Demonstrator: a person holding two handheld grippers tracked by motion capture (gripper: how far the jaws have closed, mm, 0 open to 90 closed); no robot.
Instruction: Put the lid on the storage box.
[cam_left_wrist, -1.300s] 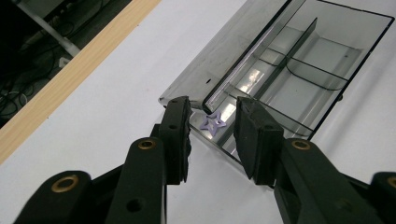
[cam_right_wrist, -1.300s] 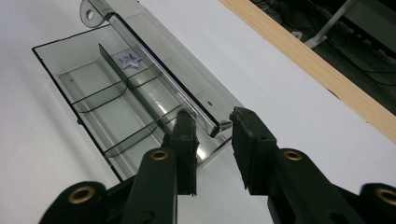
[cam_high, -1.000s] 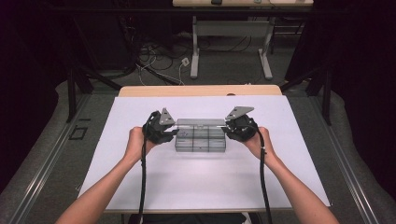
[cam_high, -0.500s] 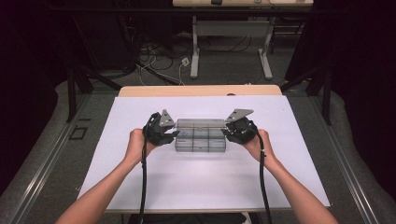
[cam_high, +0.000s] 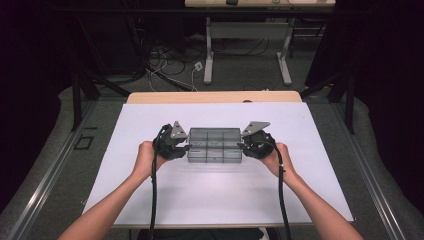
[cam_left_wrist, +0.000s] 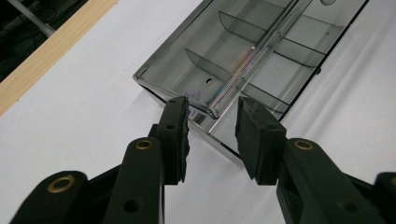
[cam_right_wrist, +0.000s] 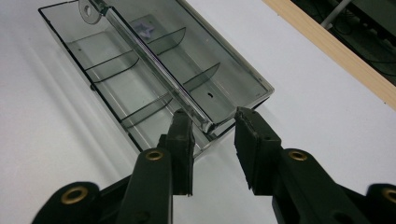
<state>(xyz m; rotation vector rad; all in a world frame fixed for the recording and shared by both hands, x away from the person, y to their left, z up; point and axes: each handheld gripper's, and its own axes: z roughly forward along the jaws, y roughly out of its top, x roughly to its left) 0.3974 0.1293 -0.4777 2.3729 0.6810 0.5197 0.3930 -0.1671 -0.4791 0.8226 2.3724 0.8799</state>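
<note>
Room: dark studio, grey carpet, a tangle of floor cables (cam_high: 172, 62) and a white desk frame (cam_high: 247, 47) beyond the counter.
Counter: white top (cam_high: 220, 190) with a wooden strip (cam_high: 215, 97) along its far edge.
Organizer box: clear smoky plastic compartment box (cam_high: 214, 145), flat on the counter at its middle, well short of the wooden strip; inner dividers and a long central ridge show (cam_left_wrist: 261, 46) (cam_right_wrist: 154, 60).
Left gripper: (cam_high: 184, 148) (cam_left_wrist: 212, 126) at the box's left end, hand-held; jaws spread, one either side of the ridge's end, pads not pressing on it.
Right gripper: (cam_high: 245, 146) (cam_right_wrist: 212, 140) at the box's right end, mirroring the left; jaws spread either side of the ridge's other end, not pinching.
Cables: a black lead (cam_high: 152, 200) trails from each gripper back along the forearm.
</note>
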